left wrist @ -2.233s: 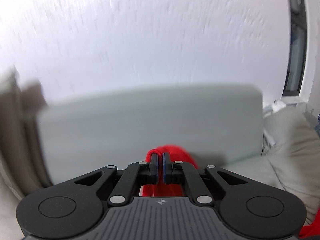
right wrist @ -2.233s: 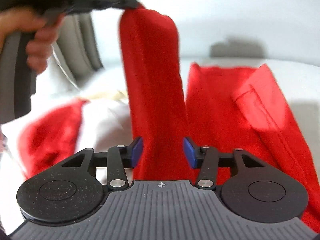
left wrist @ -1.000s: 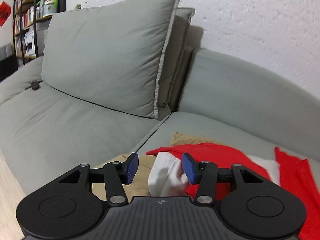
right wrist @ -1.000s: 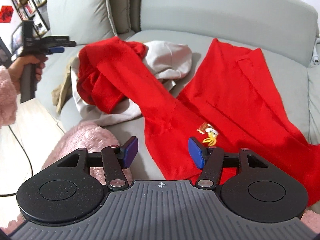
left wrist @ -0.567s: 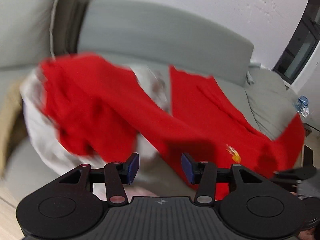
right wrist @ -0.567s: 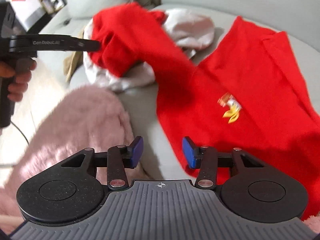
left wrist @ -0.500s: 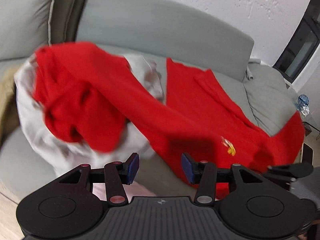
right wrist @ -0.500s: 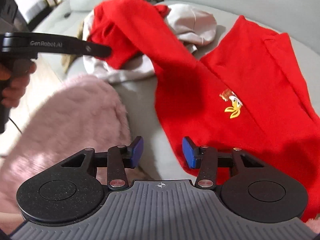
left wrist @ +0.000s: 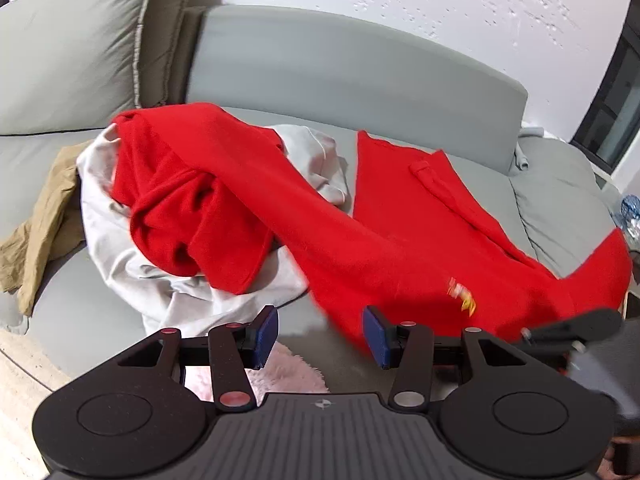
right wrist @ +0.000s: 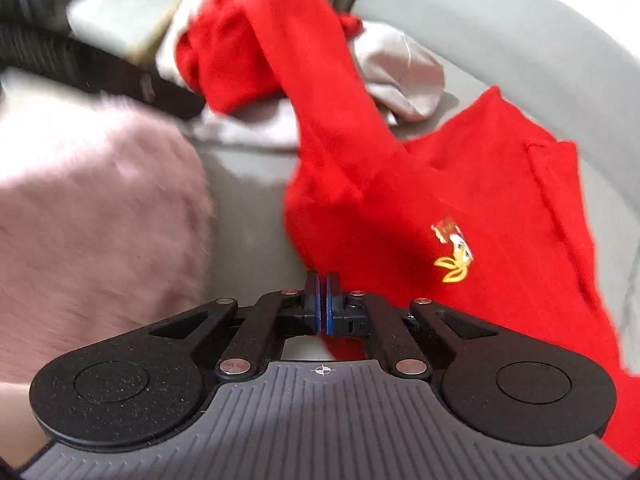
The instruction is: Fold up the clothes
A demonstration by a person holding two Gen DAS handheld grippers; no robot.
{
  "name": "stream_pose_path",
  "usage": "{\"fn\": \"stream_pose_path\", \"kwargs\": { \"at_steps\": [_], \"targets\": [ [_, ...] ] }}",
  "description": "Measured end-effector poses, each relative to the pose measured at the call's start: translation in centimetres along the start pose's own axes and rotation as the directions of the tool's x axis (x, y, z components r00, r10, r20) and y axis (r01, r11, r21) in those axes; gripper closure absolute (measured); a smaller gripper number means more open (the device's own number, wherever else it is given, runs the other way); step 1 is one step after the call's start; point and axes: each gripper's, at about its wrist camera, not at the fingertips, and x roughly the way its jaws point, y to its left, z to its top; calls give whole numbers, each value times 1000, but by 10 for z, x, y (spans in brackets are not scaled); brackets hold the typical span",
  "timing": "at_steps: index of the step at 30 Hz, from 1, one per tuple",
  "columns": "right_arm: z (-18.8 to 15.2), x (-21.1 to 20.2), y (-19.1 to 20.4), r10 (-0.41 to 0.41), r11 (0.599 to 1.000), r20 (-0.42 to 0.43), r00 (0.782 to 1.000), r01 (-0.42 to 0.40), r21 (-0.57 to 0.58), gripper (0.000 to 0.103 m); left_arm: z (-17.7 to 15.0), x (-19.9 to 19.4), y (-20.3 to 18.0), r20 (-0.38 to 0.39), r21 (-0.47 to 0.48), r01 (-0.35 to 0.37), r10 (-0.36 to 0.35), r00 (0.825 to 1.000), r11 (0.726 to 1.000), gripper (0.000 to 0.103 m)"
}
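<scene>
A: What's around the red garment (left wrist: 400,248)?
B: It sprawls mid-frame over the sofa (left wrist: 340,64), one end atop a grey-white garment (left wrist: 132,256). Tan cloth (left wrist: 44,216) at left.
A: Grippers?
B: Left gripper (left wrist: 320,330) gapes wide, empty. Only the right view shows the right gripper (right wrist: 321,304) clamped on the hem.

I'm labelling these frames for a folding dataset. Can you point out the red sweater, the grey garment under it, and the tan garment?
Red sweater (left wrist: 360,240): left wrist view, on its spread body.
Grey garment (left wrist: 160,276): left wrist view, on its front folds.
Tan garment (left wrist: 44,216): left wrist view, on its middle.
</scene>
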Motion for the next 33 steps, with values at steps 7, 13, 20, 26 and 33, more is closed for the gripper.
{"fn": "stream_pose_path", "kwargs": {
  "at_steps": [7,13,20,26,33],
  "targets": [
    [-31,8,-13,103,995,-157,982,-102,12,83,-4,13,-23,-64,67,-44,48,997,997,57],
    [-53,-20,-26,169,974,-108,980,-149,171,64,-8,25,-52,-92,157,12,3,996,987,57],
    [-99,-87,-92,-56,900,-64,996,78,428,53,-15,56,-94,-193,224,98,-54,980,970,57],
    [-124,-95,-142,-159,797,-116,981,196,570,99,-21,71,-130,-187,297,134,-80,979,945,57],
    [-109,-72,-152,-198,758,-96,976,214,616,89,-38,97,-150,-206,375,104,-27,978,921,57]
  ]
}}
